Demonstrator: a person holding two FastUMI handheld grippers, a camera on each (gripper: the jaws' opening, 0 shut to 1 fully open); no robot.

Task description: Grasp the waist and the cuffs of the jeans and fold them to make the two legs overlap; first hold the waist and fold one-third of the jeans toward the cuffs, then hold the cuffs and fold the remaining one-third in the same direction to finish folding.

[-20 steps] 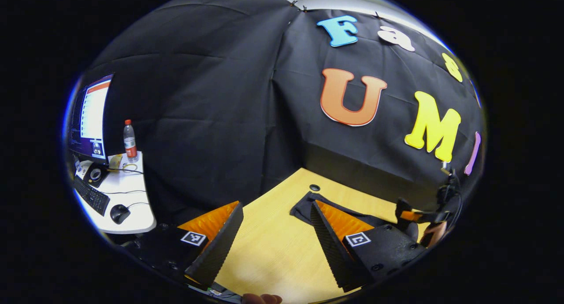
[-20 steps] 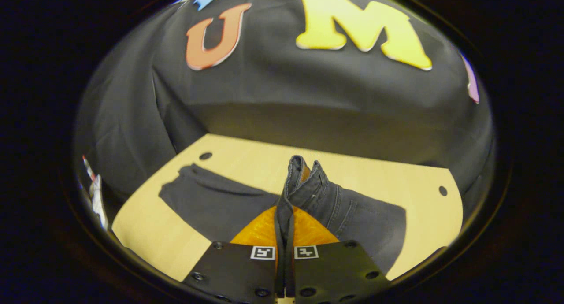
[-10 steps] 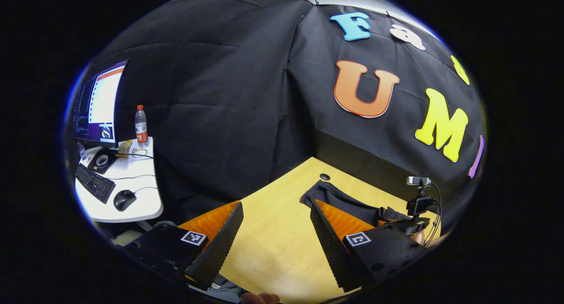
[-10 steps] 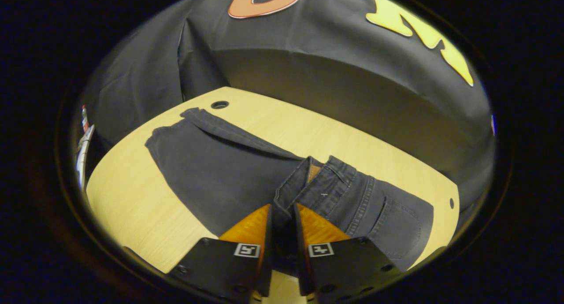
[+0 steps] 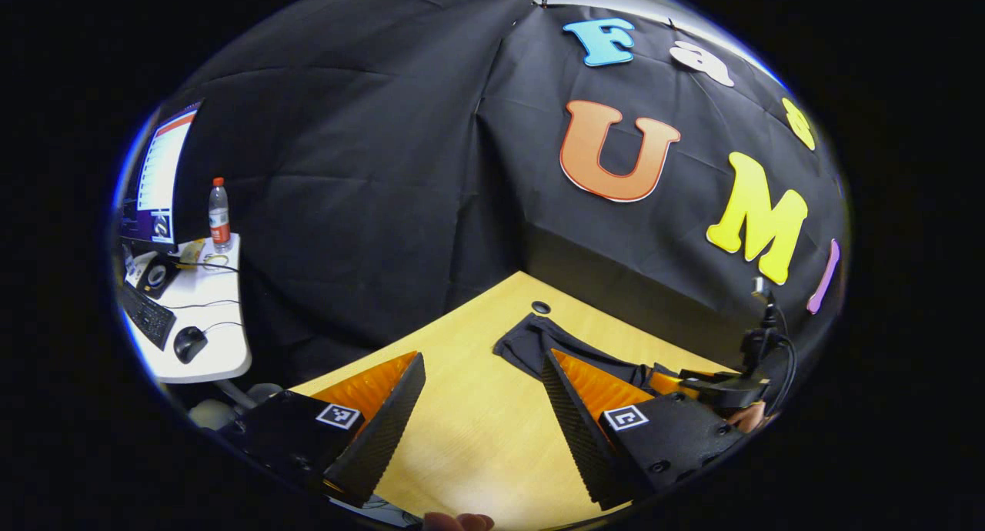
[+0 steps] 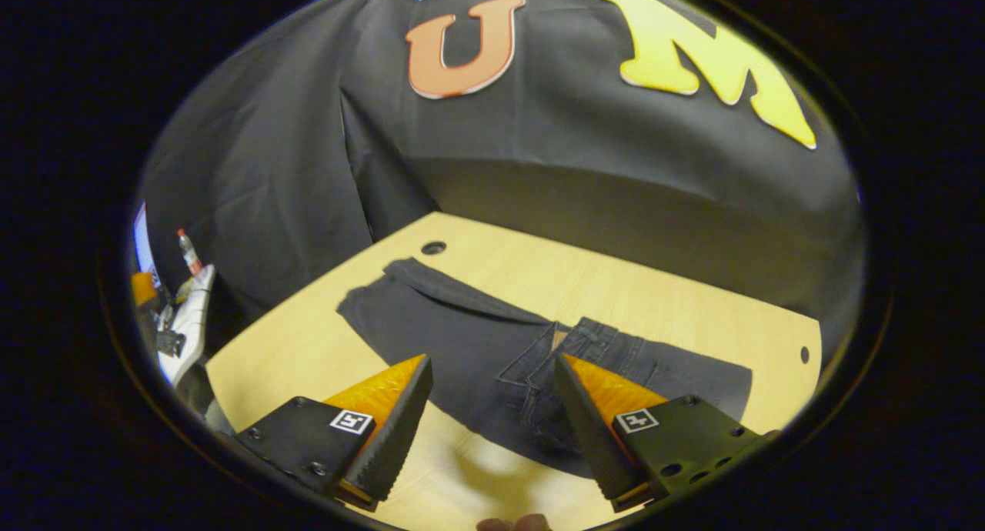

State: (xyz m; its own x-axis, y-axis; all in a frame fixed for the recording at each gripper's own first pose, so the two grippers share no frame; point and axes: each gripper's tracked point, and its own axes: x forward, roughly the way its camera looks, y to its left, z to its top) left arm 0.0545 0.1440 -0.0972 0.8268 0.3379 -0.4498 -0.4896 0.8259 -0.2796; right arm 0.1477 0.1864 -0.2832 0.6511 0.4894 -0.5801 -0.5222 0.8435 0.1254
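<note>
In the left gripper view, the left gripper (image 5: 481, 365) hangs over the wooden table (image 5: 477, 431) with its two fingers spread wide apart and nothing between them. Past the right finger lie the dark jeans (image 5: 539, 342), flat on the table near a small round hole (image 5: 541, 307) in the top. The right gripper (image 5: 712, 389) sits low at the right edge, just above the jeans, with a bit of a hand behind it. Far off on the left stands a white desk (image 5: 208, 323) with a bottle (image 5: 219, 215), a keyboard (image 5: 145, 315), a mouse (image 5: 188, 345) and a lit screen (image 5: 158, 181). In the right gripper view, the right gripper (image 6: 492, 365) is wide open too — it has hold of nothing. The jeans (image 6: 431, 327) lie on the table (image 6: 639, 292) right in front of it, with the waist (image 6: 573, 346) between the fingertips and a bit beyond them. The waist end lies folded over on top of the legs, and the leg part stretches away to the left, toward the round hole (image 6: 433, 248). Another small hole (image 6: 804, 354) shows at the table's right edge — well away from the jeans
</note>
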